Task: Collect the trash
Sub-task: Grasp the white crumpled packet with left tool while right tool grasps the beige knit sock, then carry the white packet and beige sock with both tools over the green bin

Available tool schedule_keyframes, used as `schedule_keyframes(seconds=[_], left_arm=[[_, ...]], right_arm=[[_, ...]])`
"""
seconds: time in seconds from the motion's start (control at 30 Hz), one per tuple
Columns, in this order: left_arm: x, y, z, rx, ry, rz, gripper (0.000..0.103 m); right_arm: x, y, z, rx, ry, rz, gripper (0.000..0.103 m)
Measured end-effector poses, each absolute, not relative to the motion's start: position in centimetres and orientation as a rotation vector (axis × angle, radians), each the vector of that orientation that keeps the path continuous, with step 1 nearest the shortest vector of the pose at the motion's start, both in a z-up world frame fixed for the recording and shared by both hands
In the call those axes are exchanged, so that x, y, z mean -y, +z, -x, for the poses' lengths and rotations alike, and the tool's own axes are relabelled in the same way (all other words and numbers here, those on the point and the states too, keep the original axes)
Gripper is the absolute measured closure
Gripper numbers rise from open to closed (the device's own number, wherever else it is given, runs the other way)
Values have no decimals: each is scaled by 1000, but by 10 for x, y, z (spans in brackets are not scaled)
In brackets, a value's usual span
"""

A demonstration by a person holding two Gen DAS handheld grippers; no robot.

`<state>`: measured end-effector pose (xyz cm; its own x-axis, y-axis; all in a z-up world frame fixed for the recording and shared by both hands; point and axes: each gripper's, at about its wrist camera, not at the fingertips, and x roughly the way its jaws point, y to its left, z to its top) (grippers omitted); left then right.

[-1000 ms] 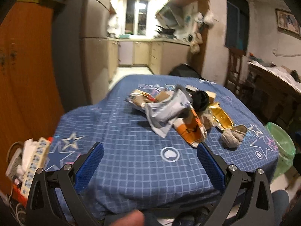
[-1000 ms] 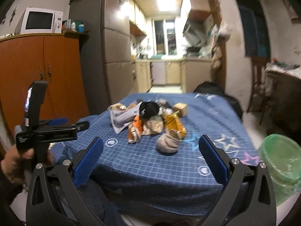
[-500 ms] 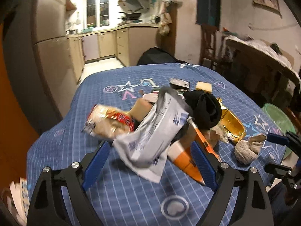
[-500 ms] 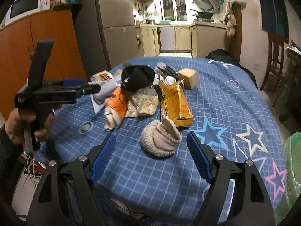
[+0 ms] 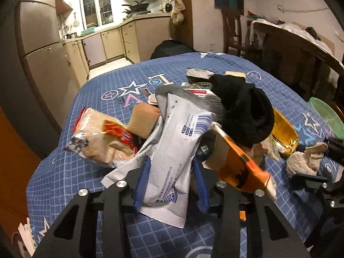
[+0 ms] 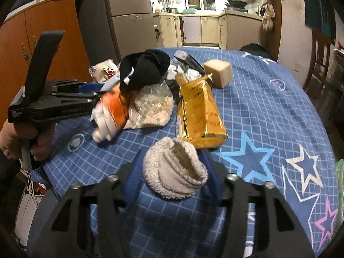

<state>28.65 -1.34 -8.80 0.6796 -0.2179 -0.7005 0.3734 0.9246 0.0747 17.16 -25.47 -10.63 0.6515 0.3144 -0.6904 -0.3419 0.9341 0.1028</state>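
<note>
A rolled sock (image 6: 175, 173) lies before a foil packet (image 6: 198, 111); a cube (image 6: 218, 74) sits behind it.

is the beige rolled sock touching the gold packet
Cannot tell. In the right wrist view the beige rolled sock overlaps the gold packet at its near edge, hiding any gap; the left wrist view is no clearer.

Glossy gold foil pouch (image 6: 198, 111) (crinkled), fuzzy cream cloth bundle (image 6: 174, 172), matt checked tablecloth (image 6: 268, 107).

Trash heap (image 5: 193, 133) on blue tablecloth (image 5: 90, 172)
</note>
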Motion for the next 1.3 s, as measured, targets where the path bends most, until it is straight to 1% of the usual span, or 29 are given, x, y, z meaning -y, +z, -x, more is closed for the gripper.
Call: schedule_keyframes(seconds=[0.1,0.2,0.33,0.5,0.7,0.9,1.0,1.3], left_arm=[[15,-90,-285,-741,-318,-214,77],[16,-84,-275,-714,-288,-223,81],[12,-67,-255,-646,-228,-189,81],[3,-32,-220,-545,-155,-98,81],[19,4,-168,-450,-127,-34,81],[32,24,-125,-428,-67,34,81],[41,30,-110,-417,-70,36,81],[84,47,-107,-419,-133,14,81]], right_arm=[[255,-106,-170,-762,365,29,59],[258,-101,-167,-738,350,18,61],[262,-80,-153,-660,321,14,61],[266,-48,-133,-545,271,13,61],[273,-12,-113,-410,201,-14,61],[283,10,-105,-378,154,-48,60],[282,12,-100,-375,146,-42,60],[303,23,-88,-367,92,-38,60]])
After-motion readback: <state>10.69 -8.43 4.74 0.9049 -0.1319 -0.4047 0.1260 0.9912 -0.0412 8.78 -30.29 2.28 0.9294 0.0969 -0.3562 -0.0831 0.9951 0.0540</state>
